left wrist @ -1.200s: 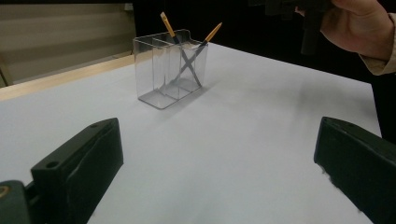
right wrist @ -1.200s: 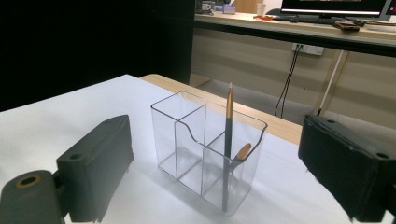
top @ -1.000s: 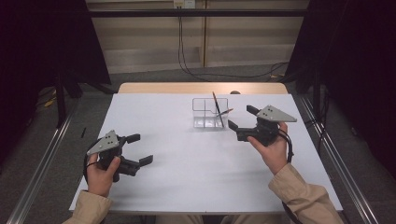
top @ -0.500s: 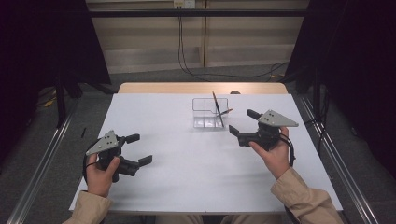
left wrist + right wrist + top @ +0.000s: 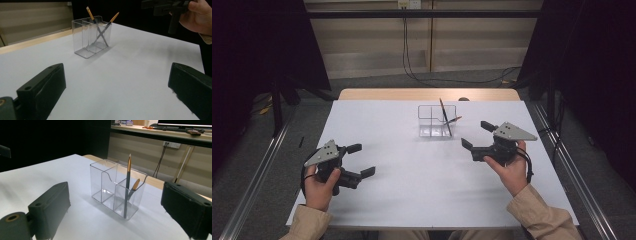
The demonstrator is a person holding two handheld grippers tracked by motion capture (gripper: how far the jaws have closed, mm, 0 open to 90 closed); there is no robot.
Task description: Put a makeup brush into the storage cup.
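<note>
A clear plastic organizer (image 5: 437, 120) with several compartments stands upright at the table's far middle. Two slim brushes with orange ends (image 5: 444, 116) lean crossed in its right compartment. My left gripper (image 5: 362, 160) is open and empty low over the near left of the table, far from the organizer. My right gripper (image 5: 476, 135) is open and empty just right of and nearer than the organizer. The left gripper view has the organizer (image 5: 91, 37) ahead, beyond the left gripper (image 5: 115, 97). In the right gripper view the organizer (image 5: 117, 187) stands close ahead of the right gripper (image 5: 115, 230), with one brush (image 5: 128, 177) nearly upright.
A white sheet (image 5: 412, 185) covers the table, with a bare wooden strip (image 5: 387, 94) along the far edge. Metal rails (image 5: 257, 175) run along the floor on both sides. Cables (image 5: 412, 60) hang down the back wall.
My right gripper has drifted slightly back toward the person and to the right, away from the organizer. The left gripper has barely moved.
</note>
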